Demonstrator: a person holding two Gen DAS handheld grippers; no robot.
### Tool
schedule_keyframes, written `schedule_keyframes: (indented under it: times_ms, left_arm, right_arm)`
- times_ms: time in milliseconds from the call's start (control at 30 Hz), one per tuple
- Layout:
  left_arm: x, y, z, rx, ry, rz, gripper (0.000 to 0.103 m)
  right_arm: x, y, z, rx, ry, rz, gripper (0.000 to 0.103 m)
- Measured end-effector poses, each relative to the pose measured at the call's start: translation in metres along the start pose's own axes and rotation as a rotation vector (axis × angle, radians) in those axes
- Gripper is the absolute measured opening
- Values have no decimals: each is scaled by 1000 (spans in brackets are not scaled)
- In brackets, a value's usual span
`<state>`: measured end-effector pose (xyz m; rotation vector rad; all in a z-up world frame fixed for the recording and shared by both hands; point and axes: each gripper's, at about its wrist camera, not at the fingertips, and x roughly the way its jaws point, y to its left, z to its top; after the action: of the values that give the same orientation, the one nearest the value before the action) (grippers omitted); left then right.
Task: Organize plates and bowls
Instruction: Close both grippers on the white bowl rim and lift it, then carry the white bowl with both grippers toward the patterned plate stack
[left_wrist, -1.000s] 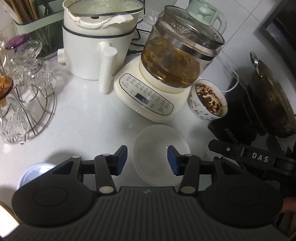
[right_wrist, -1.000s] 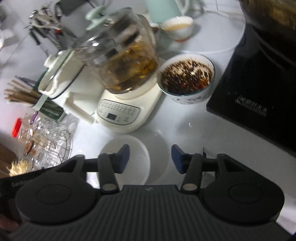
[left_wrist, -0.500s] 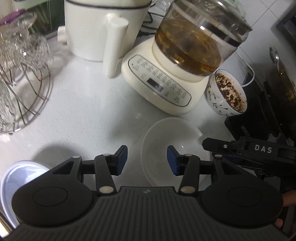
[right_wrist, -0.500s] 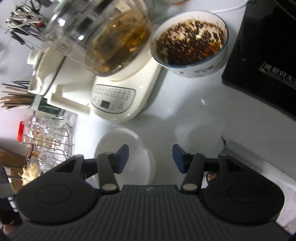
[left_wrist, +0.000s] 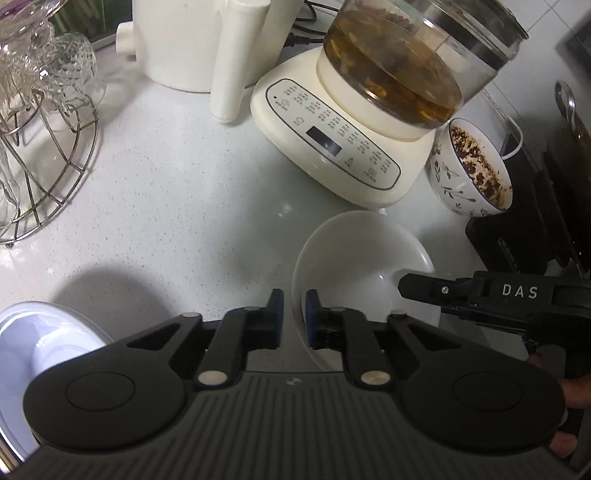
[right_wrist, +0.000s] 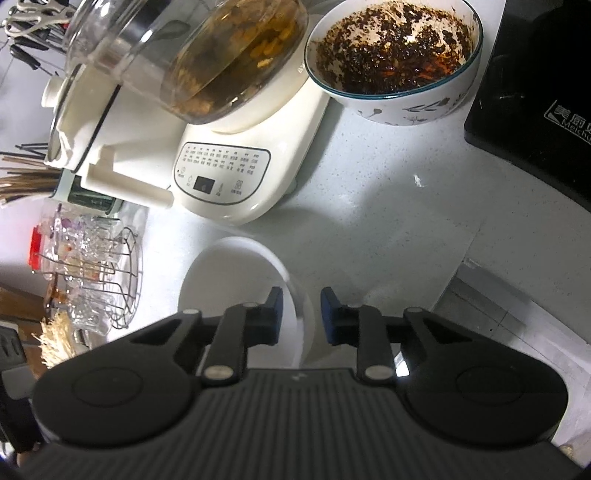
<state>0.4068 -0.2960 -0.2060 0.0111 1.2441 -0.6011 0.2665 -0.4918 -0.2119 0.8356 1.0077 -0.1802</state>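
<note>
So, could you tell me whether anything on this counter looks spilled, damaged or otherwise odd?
Nothing looks spilled or broken. The one oddity is the patterned bowl beside the kettle base: its inside is smeared with dark residue, so it is dirty, unlike the clean white bowl both grippers straddle.

bare counter (left_wrist: 159, 206) lies open left of the white bowl (left_wrist: 354, 258). behind it the kettle base (left_wrist: 332, 147) and the patterned bowl (left_wrist: 469, 170) block the way; the glass rack (left_wrist: 44, 147) bounds the left, the black cooktop (right_wrist: 535, 110) the right.
</note>
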Motion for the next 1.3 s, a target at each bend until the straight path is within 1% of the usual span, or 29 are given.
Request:
schedule_keyframes:
  times_ms: [67, 133, 200, 433, 633, 767, 933, 1100, 1300]
  left_arm:
    - [0, 0, -2, -8, -3, -3, 9]
    - [-2, -1, -4, -14, -12, -6, 8]
    - [-5, -3, -5, -4, -29, -6, 8]
    - [-22, -5, -10, -19, -57, -25, 8]
    - [-56, -11, -4, -30, -95, -52, 8]
    - [-74, -17, 0, -20, -113, -60, 8]
    - [-97, -22, 2, 1, -126, -80, 8]
    - [-118, -23, 1, 12, -148, -87, 8]
    - [-138, -18, -3, 28, -182, -85, 8]
  right_arm:
    - [2, -2, -1, 3, 12, 8, 17]
    - [2, -4, -3, 6, 21, 19, 11]
    - [2, -5, -5, 0, 23, 21, 11]
    - [-10, 1, -10, -41, -9, 28, 10]
    - [-39, 13, -10, -50, -48, 56, 11]
    - [-60, 26, -13, -86, -90, 51, 11]
    - [-79, 42, -20, -137, -148, 21, 11]
    - [-97, 53, -23, -157, -173, 31, 11]
    - [-104, 67, -31, -178, -199, 41, 11]
